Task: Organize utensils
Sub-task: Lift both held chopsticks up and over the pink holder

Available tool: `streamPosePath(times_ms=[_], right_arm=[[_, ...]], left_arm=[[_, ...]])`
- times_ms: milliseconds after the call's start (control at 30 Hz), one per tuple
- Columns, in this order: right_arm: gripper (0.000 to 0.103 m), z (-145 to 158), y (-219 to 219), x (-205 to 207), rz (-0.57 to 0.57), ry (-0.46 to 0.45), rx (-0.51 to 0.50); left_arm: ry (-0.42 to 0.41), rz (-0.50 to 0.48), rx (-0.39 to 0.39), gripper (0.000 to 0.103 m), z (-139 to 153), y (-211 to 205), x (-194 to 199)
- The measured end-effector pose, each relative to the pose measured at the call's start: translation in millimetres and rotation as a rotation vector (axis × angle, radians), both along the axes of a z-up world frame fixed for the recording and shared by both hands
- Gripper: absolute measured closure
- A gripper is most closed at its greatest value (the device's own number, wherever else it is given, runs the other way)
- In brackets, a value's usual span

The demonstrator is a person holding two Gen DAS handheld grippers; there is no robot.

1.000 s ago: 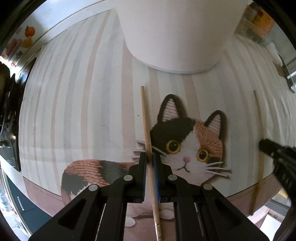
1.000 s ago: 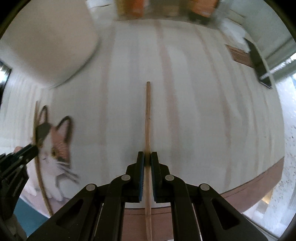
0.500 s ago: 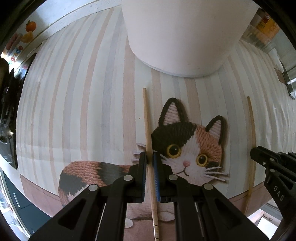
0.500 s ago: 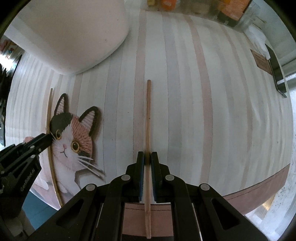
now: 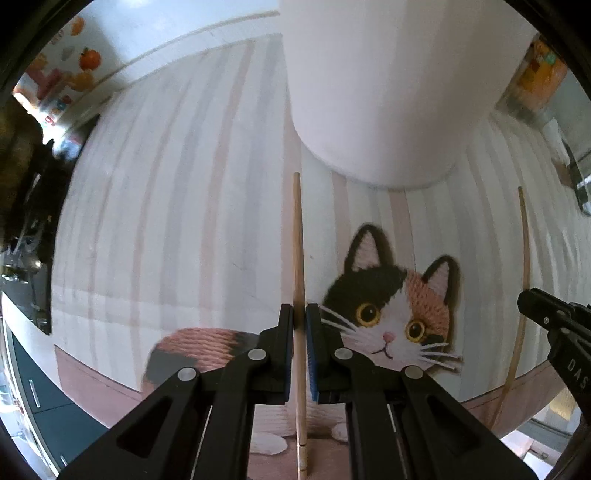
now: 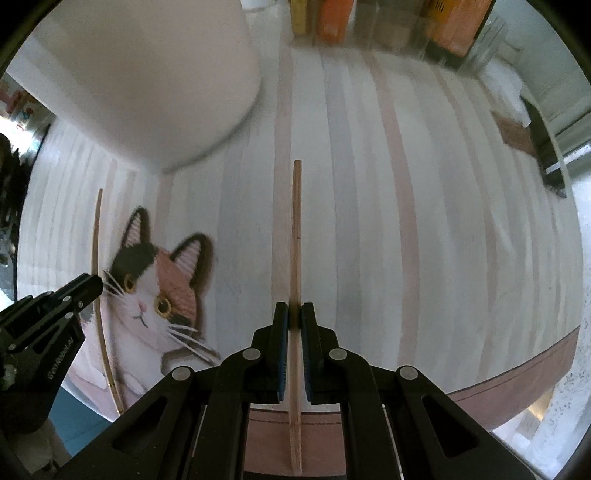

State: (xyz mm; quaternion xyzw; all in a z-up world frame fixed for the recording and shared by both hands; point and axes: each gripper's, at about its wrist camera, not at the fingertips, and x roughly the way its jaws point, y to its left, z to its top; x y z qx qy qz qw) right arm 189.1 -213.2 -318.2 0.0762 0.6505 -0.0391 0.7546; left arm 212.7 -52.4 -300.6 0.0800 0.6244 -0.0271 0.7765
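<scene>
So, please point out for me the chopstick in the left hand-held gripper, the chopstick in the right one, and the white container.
Left chopstick (image 5: 297, 236), left wrist view, bare shaft above the pads.
Right chopstick (image 6: 296, 229), right wrist view, mid-shaft.
White container (image 5: 384, 92), left wrist view, side wall.

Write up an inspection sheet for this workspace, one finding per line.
Surface: striped mat printed with a calico cat.
Job's things: two wooden chopsticks, one per gripper; white container standing beyond them.
Clutter: dark flat object at the mat's far right; blurred, cannot identify.
Grippers: left gripper shut on left chopstick; right gripper shut on right chopstick; both point downward.
Cables: nothing seen.
Surroundings: orange packages behind the mat; fruit-print item at far left.
</scene>
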Motion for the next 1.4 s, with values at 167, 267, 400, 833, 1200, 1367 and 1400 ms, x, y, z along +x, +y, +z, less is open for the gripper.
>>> streamPosePath(times_ms=[167,267,400,833,1200,1367,1400], right_arm=[[0.096,27.4,-2.7,-1.0,0.006,-0.067,-0.002],[0.096,44.9,-6.2,-0.4,0.001,-0.113,0.000],[0.096,64.3,-8.3,0.3,-0.012,-0.175,0.008],[0.096,142.8,-4.0,2.7,-0.033,-0.412,0.044],[0.096,249.9,-9.9,21.1,-0.067,-0.656,0.176],[0.096,293.7,-11.9,44.8,-0.081,-0.760,0.197],[0.096,299.0,-12.1,49.0,-0.081,-0.775,0.197]], left_arm=[[-0.080,0.016,-0.011,0.099,32.4,6.8,-0.1],[-0.122,0.029,-0.022,0.099,52.0,5.3,2.2],[-0.172,0.051,-0.045,0.099,74.0,11.4,-0.3],[-0.395,0.116,-0.141,0.099,167.1,33.5,5.1],[-0.539,0.119,-0.291,0.099,267.7,43.7,9.4],[-0.595,0.111,-0.358,0.099,307.0,44.4,21.3],[-0.606,0.105,-0.360,0.099,312.6,42.9,24.6]])
